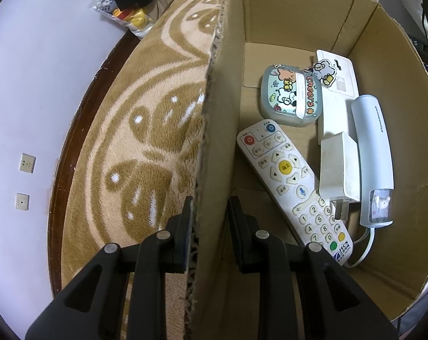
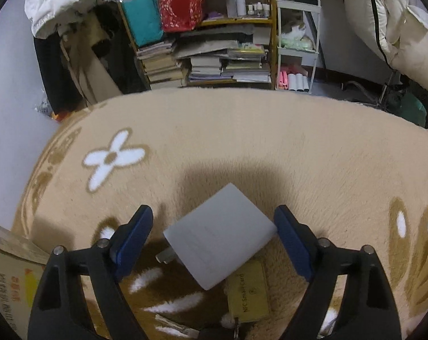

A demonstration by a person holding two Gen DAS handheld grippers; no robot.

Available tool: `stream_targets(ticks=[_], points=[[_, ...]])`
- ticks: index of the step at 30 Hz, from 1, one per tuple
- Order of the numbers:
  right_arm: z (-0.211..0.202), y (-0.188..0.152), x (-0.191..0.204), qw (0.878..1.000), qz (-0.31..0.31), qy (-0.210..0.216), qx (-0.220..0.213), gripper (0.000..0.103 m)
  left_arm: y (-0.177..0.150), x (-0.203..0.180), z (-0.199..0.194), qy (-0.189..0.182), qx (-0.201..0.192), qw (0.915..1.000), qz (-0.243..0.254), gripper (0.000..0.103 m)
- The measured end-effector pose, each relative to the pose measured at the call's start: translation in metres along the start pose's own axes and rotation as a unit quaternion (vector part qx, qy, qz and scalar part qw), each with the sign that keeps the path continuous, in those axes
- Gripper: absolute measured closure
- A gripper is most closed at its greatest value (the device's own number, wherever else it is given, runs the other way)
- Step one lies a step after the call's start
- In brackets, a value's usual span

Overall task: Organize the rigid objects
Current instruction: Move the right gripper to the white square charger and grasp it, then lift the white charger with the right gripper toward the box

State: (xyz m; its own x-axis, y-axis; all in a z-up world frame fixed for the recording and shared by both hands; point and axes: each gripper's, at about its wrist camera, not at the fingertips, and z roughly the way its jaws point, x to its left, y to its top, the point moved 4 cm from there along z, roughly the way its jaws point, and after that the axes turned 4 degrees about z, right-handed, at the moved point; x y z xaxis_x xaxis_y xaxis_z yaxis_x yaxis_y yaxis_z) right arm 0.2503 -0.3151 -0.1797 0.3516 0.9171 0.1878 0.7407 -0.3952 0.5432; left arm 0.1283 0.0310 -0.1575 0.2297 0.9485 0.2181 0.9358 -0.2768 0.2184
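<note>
My left gripper (image 1: 209,221) is shut on the side wall of the cardboard box (image 1: 214,153), one finger outside and one inside. In the box lie a white remote control (image 1: 293,187), a sticker-covered case (image 1: 291,99), a white charger plug (image 1: 340,167), a white flat device (image 1: 338,85) and a pale blue handset (image 1: 374,155). My right gripper (image 2: 214,232) is open and hangs just above a grey charger block (image 2: 219,235) on the rug, one finger to each side. A yellow NFC card (image 2: 247,291) lies under the block's near corner.
A beige and brown patterned rug (image 2: 242,147) covers the floor. The box's corner (image 2: 7,269) shows at the lower left of the right wrist view. A cluttered bookshelf (image 2: 214,42) and a white cart (image 2: 297,42) stand behind the rug. A snack bag (image 1: 123,14) lies by the wall.
</note>
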Motion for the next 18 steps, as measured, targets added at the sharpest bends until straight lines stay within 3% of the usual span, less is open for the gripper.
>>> stream_targets(ticks=[2,4,9,18], points=[[0.004,-0.001,-0.001,1.0,-0.005,-0.014,-0.001,0.012,0.0,-0.001,-0.001,0.003,-0.002,1.0,0.001,0.08],[0.005,-0.003,0.0,1.0,-0.012,-0.016,-0.001,0.019,-0.001,-0.002,-0.001,0.001,-0.002,1.0,-0.001,0.08],[-0.001,-0.008,0.006,0.998,-0.051,-0.037,-0.013,0.019,-0.001,-0.002,-0.002,0.002,-0.003,1.0,0.0,0.08],[-0.04,-0.036,0.011,0.997,-0.065,-0.004,-0.035,0.019,0.0,-0.003,-0.003,0.005,-0.004,1.0,0.007,0.08]])
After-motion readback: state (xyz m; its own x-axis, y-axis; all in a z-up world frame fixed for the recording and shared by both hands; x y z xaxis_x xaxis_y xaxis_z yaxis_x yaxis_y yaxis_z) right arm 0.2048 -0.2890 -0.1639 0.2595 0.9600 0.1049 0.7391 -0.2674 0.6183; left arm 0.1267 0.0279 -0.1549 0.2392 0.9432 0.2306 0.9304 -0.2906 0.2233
